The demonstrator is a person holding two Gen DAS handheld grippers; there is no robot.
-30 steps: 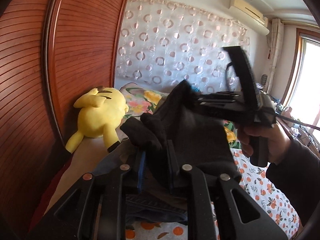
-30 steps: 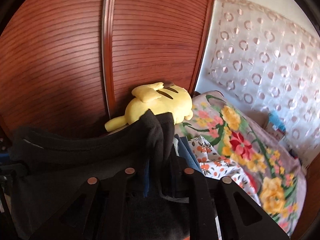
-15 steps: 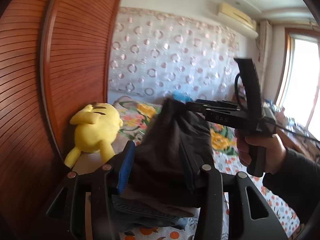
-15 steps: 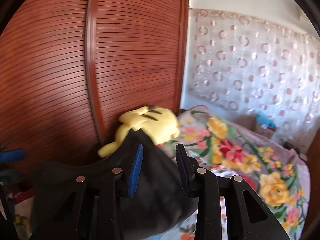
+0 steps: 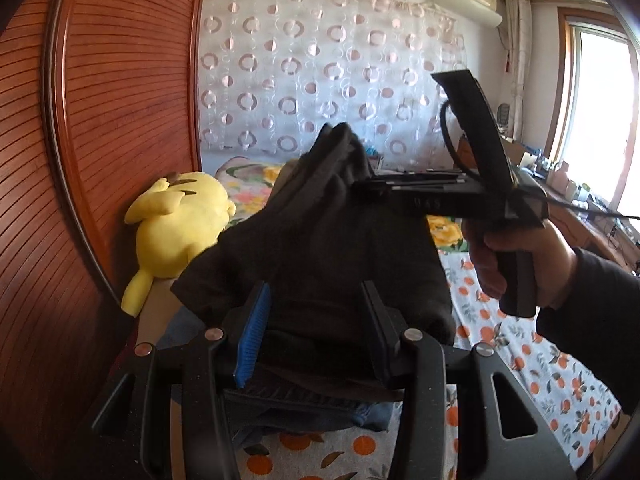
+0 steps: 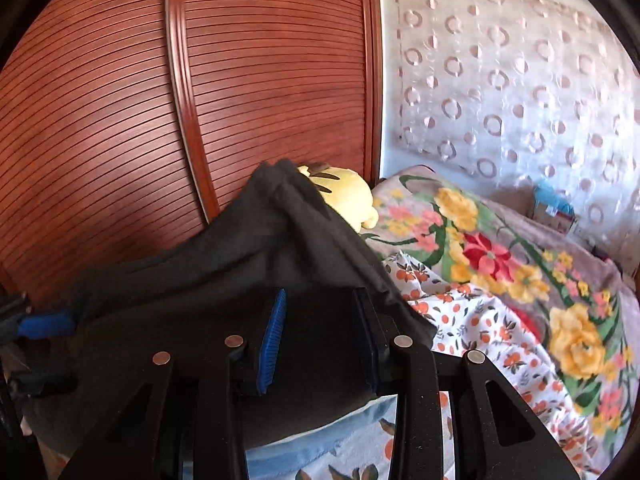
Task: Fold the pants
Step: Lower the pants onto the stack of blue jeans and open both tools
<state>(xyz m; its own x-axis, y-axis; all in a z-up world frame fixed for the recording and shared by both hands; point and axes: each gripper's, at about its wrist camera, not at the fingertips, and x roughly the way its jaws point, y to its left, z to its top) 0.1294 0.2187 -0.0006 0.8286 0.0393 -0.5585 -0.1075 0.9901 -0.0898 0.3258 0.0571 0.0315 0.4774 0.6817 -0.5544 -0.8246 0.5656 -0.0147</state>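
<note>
While the yellow plush toy (image 5: pixel 180 224) lies against the wooden wardrobe (image 5: pixel 100 120) at far left, your left gripper (image 5: pixel 316 332) has its jaws spread around the bunched dark pants (image 5: pixel 320 240). Your right gripper (image 6: pixel 320 336) is likewise spread, with the pants draped across it above the floral bedsheet (image 6: pixel 500 340).

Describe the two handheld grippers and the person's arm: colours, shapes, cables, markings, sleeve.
Both the left gripper and right gripper are black linkage frames with silver rivets and ribbed blue finger pads. The right has a pistol handle, upright black fin, thin cable and faint lettering. The sleeve is dark.
</note>
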